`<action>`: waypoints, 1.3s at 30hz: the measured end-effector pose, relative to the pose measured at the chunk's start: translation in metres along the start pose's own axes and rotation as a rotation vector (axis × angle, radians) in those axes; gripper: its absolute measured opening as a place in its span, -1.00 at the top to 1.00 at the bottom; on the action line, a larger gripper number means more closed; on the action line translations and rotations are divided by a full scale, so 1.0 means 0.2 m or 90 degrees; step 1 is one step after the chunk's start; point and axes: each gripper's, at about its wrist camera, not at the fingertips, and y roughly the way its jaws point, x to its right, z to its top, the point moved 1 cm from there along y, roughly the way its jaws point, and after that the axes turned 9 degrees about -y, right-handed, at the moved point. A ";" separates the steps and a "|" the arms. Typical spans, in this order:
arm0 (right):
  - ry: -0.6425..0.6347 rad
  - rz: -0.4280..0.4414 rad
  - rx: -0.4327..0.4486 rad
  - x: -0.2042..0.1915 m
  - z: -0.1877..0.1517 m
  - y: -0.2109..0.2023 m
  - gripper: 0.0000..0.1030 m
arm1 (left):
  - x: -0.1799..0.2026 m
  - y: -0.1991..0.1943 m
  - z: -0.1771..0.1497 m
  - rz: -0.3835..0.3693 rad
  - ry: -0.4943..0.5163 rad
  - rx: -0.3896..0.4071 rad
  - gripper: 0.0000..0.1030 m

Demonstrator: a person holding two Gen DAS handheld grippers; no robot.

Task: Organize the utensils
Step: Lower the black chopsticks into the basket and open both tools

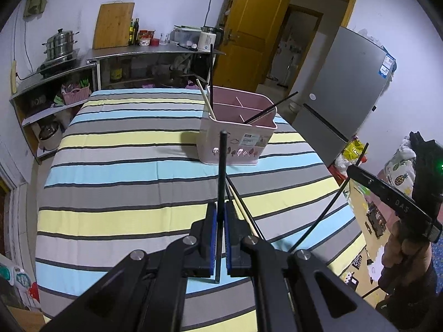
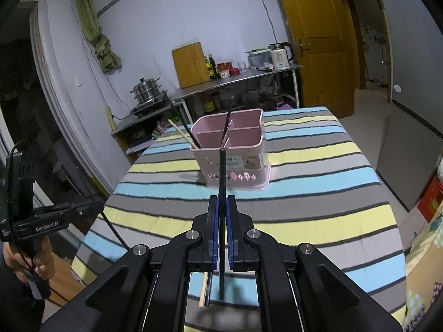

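Observation:
A pink divided utensil caddy (image 1: 235,135) (image 2: 235,152) stands on the striped table. Its left compartment holds a wooden chopstick (image 1: 206,101) and a black one (image 1: 211,74); another black chopstick (image 1: 272,108) leans out to the right. My left gripper (image 1: 220,207) is shut on a black chopstick (image 1: 222,166) that stands upright between the blue pads, short of the caddy. My right gripper (image 2: 222,202), also seen as the right gripper (image 1: 353,170) at the table's right edge, is shut on a second black chopstick (image 2: 222,174). A wooden and a black chopstick (image 1: 243,207) (image 2: 205,290) lie loose on the cloth.
The striped tablecloth (image 1: 124,171) covers the table. Steel shelves (image 1: 133,55) with a steamer pot, cutting board, bottles and kettle line the back wall. A grey fridge (image 1: 346,88) and a yellow door (image 1: 249,27) stand to the right. A hand holds the left gripper (image 2: 97,206).

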 end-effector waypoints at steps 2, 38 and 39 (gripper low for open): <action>0.003 0.003 0.008 0.00 0.02 0.01 0.91 | 0.00 0.02 0.03 -0.005 -0.005 -0.005 0.89; -0.035 -0.019 0.207 -0.06 0.73 0.26 0.91 | 0.19 0.15 0.84 -0.064 -0.013 0.187 0.89; -0.037 -0.022 0.207 -0.06 0.73 0.28 0.91 | 0.18 0.17 0.85 -0.065 -0.014 0.188 0.89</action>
